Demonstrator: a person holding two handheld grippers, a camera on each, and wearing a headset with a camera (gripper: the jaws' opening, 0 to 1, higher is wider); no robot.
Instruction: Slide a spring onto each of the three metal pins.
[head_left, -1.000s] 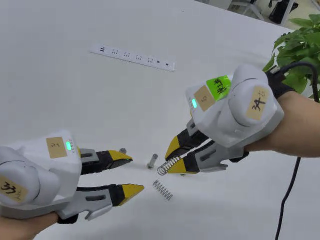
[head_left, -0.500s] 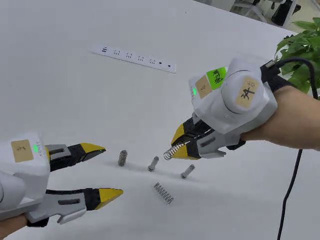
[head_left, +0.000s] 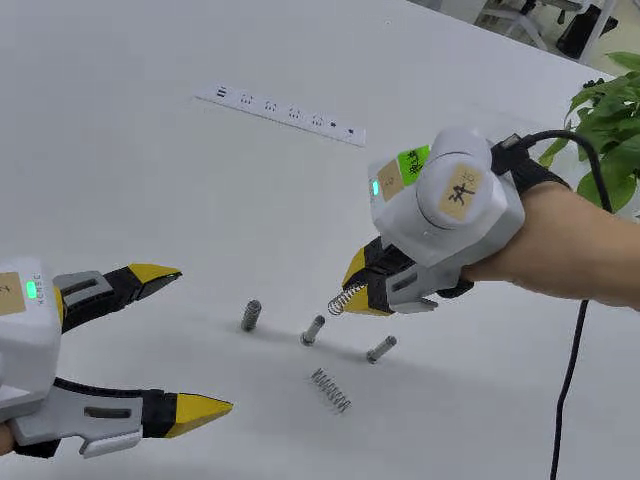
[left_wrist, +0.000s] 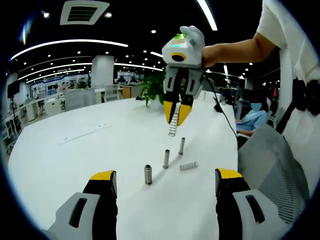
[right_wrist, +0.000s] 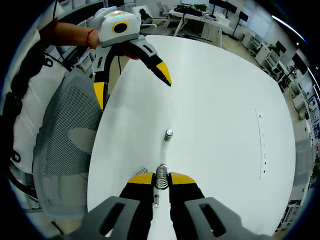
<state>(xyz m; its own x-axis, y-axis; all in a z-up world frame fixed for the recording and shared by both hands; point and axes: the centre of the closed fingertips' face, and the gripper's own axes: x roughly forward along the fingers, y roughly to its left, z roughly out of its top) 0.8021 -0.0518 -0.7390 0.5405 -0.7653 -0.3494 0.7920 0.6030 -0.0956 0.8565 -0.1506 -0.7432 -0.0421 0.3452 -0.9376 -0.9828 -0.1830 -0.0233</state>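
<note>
White table (head_left: 150, 180) below: right gripper (head_left: 358, 290) clamps 1 spring (head_left: 343, 299) near-vertical, free end downward; left gripper (head_left: 200, 338) gapes wide.

handwritten sticker (head_left: 460, 192), seemingly illegible

Bright, even light from overhead washes the white desk (head_left: 120, 180). The pins (head_left: 312, 330) cast short, soft shadows on it. The head view is sharp throughout. In the left gripper view, ceiling light strips (left_wrist: 206, 14) blow out white against a dark ceiling. Both gripper views bend straight lines strongly toward their edges.
</note>
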